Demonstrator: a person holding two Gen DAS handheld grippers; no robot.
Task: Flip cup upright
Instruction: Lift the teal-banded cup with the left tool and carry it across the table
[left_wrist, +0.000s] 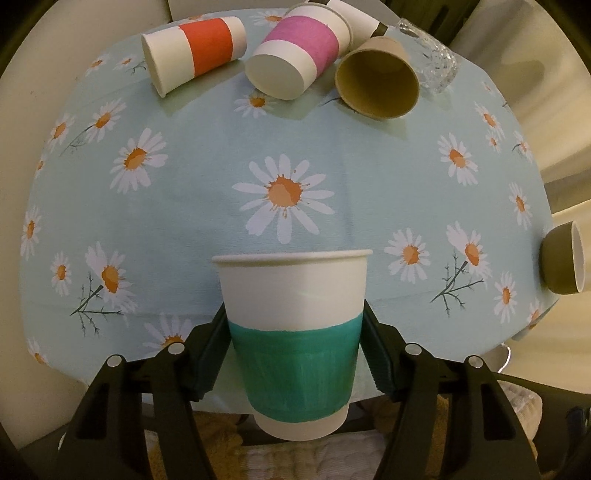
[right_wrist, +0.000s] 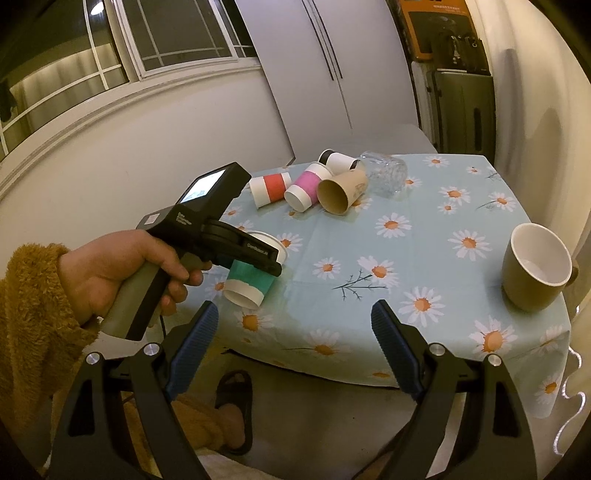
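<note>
Lower centre: your left gripper (left_wrist: 295, 347) clamps the green-banded paper cup (left_wrist: 293, 332), rim up, one pad on each side of the band. Behind it, the daisy-print tablecloth (left_wrist: 207, 166) fills the middle of the frame. Along the top, lying on their sides: red-banded cup (left_wrist: 195, 48) upper left, pink-banded cup (left_wrist: 295, 51) centre, brown cup (left_wrist: 378, 79) with its mouth toward you, clear glass (left_wrist: 430, 55) upper right. Right edge: olive mug (left_wrist: 561, 258).

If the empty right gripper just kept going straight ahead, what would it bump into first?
Probably the tablecloth itself: the open right gripper points at a bare daisy patch. No cup sits directly ahead, though depth is unclear.
</note>
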